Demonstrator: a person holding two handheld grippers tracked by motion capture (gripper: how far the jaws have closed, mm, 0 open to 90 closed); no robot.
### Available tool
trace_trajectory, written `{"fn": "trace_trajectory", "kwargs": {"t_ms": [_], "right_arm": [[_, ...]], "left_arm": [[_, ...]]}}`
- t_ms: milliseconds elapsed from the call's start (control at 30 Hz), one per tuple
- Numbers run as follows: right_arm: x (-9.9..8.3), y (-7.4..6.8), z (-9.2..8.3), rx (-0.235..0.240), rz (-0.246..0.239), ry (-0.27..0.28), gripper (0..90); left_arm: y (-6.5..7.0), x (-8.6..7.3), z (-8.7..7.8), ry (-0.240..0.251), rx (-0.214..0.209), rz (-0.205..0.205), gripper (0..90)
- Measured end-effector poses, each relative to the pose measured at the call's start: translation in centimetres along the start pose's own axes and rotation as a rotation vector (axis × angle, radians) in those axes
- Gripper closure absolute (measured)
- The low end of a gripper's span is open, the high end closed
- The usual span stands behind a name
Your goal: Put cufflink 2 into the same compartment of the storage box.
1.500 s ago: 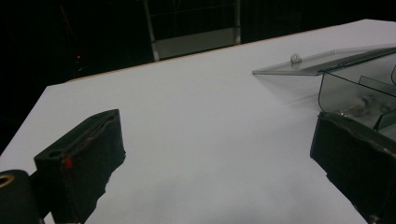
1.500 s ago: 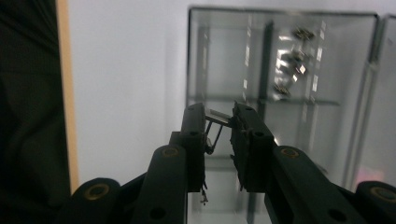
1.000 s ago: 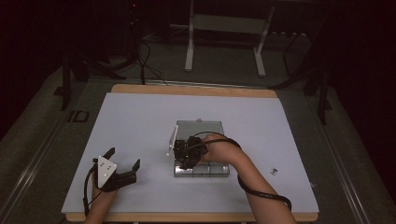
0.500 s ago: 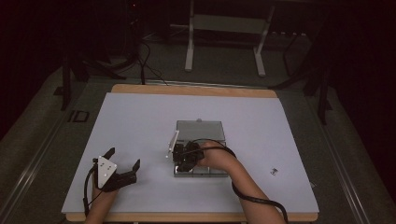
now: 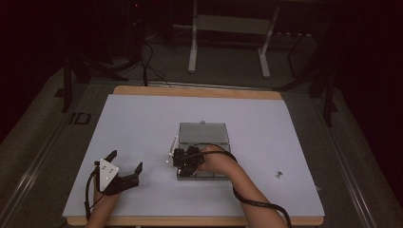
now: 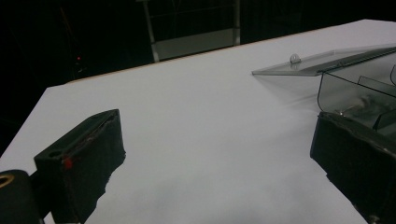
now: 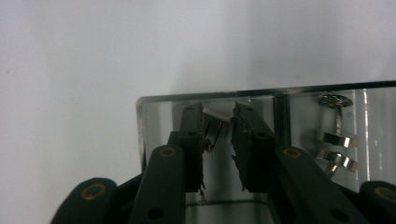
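A clear plastic box (image 5: pixel 223 175) lies mid-table with its lid (image 5: pixel 203 133) folded open at the back. My right gripper (image 5: pixel 179 159) points down into the box's left end compartment. In the right gripper view the right gripper (image 7: pixel 218 116) has a small metal pin (image 7: pixel 215 113) bridging its two tips just inside the box wall (image 7: pixel 140 135); the jaws have just eased apart a little, with the pin still touching both pads. My left gripper (image 5: pixel 126 159) rests open near the front left of the table, nothing between its jaws (image 6: pixel 217 163). The box (image 6: pixel 355 88) shows beyond its right jaw.
Several small metal parts (image 7: pixel 336 140) lie in the neighbouring compartment. A thin pale strip (image 5: pixel 172 145) stands at the box's left side. A tiny dark piece (image 5: pixel 279 174) lies on the white table (image 5: pixel 142 123) to the right. Dark stands and cables are behind the table.
My right hand has sunk down into the box's left end. The left gripper has stayed where it was.
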State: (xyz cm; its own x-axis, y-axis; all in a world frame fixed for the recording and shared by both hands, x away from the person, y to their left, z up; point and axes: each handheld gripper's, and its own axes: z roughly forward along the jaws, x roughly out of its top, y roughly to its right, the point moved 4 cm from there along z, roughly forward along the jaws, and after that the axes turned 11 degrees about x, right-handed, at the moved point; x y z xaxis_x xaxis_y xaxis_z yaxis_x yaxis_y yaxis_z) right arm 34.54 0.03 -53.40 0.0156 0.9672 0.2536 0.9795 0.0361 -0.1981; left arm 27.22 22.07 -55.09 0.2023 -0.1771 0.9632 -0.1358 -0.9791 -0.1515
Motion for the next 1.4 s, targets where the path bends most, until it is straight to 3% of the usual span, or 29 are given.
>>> {"fn": "trace_trajectory", "kwargs": {"t_ms": [267, 600, 967, 1400], "right_arm": [[0.2, -0.4, -1.7, -0.005, -0.015, 0.012, 69.9], [-0.8, -1.1, -3.9, -0.019, -0.04, -0.018, 70.4], [-2.8, -1.4, -6.0, -0.032, -0.032, -0.026, 70.5], [-6.4, -2.0, -7.7, -0.062, -0.016, -0.074, 70.7]], "left_arm": [[0.0, 0.0, 0.0, 0.0, 0.0, -0.002, 3.8], [0.0, 0.0, 0.0, -0.001, 0.0, -0.002, 3.9], [0.0, 0.0, 0.0, -0.001, 0.003, -0.001, 3.9], [0.0, 0.0, 0.0, -0.003, 0.003, -0.003, 3.8]]}}
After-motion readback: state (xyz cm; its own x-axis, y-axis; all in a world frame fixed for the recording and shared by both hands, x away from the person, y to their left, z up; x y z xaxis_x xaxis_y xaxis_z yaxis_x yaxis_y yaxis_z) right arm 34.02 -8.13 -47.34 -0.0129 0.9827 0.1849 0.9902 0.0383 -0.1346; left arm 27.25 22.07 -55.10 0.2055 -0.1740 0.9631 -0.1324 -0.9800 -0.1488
